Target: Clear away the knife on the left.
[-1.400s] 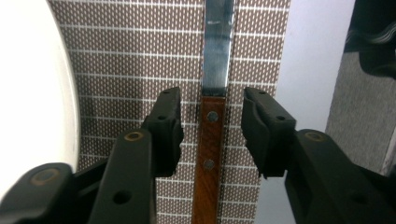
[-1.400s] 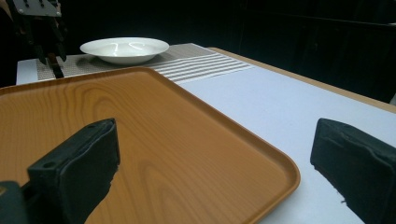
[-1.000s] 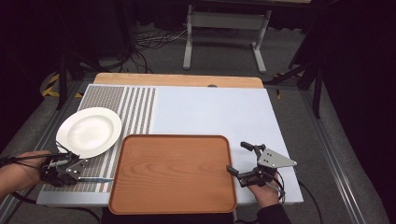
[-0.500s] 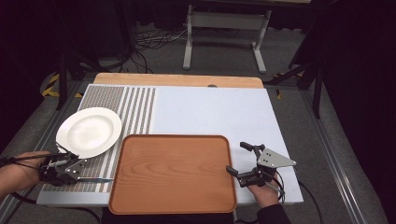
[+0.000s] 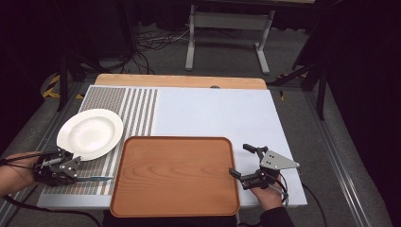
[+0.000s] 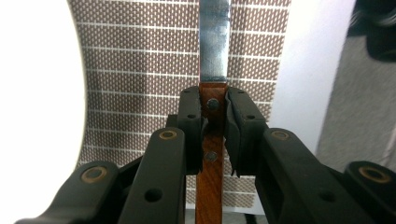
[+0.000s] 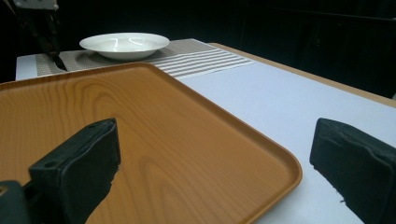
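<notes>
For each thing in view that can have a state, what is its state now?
Knife: gripped by its wooden handle, blade over the striped mat.
Left gripper: shut on the knife.
Right gripper: open, holding nothing.
Plate: empty, upright.
Tray: empty, flat on the table.

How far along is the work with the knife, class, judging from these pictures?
Done: the left gripper has closed on the knife by its wooden handle, blade lying over the striped mat. In hand: that grip, beside the white plate. Left: moving the knife anywhere; the wooden tray holds nothing, and the right gripper waits open at its edge.
</notes>
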A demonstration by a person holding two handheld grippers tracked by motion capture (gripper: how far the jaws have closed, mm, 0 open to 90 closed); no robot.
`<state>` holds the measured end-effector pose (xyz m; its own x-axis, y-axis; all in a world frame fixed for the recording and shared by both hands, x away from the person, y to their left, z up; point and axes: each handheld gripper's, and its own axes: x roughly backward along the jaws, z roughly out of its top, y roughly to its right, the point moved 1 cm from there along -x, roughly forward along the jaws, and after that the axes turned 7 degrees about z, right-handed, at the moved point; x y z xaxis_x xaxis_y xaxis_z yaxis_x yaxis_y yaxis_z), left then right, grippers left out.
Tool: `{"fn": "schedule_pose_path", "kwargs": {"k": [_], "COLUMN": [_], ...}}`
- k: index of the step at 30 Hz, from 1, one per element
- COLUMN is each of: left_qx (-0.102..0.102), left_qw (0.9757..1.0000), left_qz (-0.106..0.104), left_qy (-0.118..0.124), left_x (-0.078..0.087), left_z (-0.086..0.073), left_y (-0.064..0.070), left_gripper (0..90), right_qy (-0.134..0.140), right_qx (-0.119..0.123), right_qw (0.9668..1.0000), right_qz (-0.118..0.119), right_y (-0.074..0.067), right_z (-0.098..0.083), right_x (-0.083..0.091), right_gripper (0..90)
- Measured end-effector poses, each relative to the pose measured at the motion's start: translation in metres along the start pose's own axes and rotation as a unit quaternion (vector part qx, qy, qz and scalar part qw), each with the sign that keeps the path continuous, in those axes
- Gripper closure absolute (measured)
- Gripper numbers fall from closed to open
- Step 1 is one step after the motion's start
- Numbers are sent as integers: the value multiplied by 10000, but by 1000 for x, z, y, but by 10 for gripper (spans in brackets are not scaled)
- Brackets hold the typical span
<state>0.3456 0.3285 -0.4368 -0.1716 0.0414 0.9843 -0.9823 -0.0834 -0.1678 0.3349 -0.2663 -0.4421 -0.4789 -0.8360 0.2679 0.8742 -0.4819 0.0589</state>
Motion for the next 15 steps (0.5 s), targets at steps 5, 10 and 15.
{"fn": "schedule_pose_path", "kwargs": {"k": [5, 10, 15], "left_qx": [463, 814, 1348], "left_qw": [9987, 9962, 9898], "left_qz": [-20, 0, -37], "left_qy": [196, 299, 460], "left_x": [13, 24, 32], "left_z": [2, 12, 20], "left_y": [-1, -2, -4], "left_gripper": [781, 781, 780], "right_qy": [25, 23, 25], "right_qx": [5, -1, 2], "right_qw": [10000, 10000, 10000], "right_qz": [-5, 7, -2], "right_y": [0, 1, 1], "right_z": [0, 0, 0], "right_x": [1, 0, 0], "right_gripper": [23, 23, 24]}}
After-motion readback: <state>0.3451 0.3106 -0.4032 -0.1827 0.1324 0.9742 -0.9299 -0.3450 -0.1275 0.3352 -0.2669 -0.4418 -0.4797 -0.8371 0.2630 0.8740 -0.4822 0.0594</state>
